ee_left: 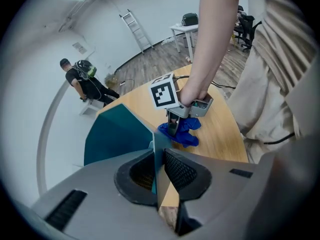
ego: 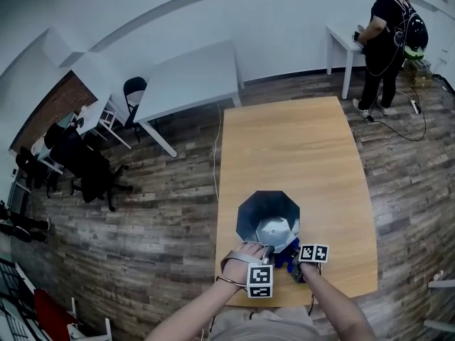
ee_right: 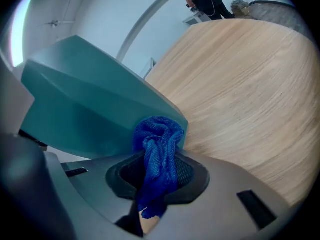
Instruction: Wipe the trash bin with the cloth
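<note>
- Left claw (ee_left: 156, 176): clamped on thin wall of bin (ee_left: 117, 134), lower centre of left gripper view. Likely reason: brace light bin so wiping cannot shove or tip it.
- Bin: stands mouth up on counter (ego: 298, 148) near front edge, lower centre of head view.
- Right claw (ee_right: 159, 179): closed on bunched cloth (ee_right: 157, 134). Wad projects past tips, so fabric, not claw, meets bin.
- Cloth touches bin's outer wall low down, just above counter. Wipe probably begins on that side.
</note>
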### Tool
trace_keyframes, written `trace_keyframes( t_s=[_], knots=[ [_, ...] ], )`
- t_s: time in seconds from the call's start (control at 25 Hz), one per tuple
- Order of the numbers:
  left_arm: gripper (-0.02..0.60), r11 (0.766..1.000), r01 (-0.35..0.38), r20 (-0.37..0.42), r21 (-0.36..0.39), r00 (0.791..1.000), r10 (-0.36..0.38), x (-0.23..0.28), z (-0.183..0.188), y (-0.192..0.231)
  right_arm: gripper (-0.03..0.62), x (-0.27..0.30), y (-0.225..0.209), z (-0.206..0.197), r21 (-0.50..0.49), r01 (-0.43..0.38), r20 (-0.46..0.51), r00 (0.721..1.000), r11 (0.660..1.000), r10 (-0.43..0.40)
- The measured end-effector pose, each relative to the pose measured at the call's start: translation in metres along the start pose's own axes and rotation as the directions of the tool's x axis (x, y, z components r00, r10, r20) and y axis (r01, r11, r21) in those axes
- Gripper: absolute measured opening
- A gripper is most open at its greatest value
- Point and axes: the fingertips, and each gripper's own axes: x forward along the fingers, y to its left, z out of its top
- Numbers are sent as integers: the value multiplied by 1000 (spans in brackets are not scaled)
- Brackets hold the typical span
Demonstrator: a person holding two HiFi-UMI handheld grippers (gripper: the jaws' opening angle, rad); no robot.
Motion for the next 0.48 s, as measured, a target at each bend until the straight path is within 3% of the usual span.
trace_keyframes(
  t_s=[0.28,0.48],
  knots=[
    [54,1000,8,14,-9,1000,-8,2,0,4,84,37,-37,-15,40,94,-102,991,995,-90],
    [54,1000,-10,26,11,1000,9,5,4,2,84,47,-46,-19,11,150,-130,981,989,-147]
  ],
)
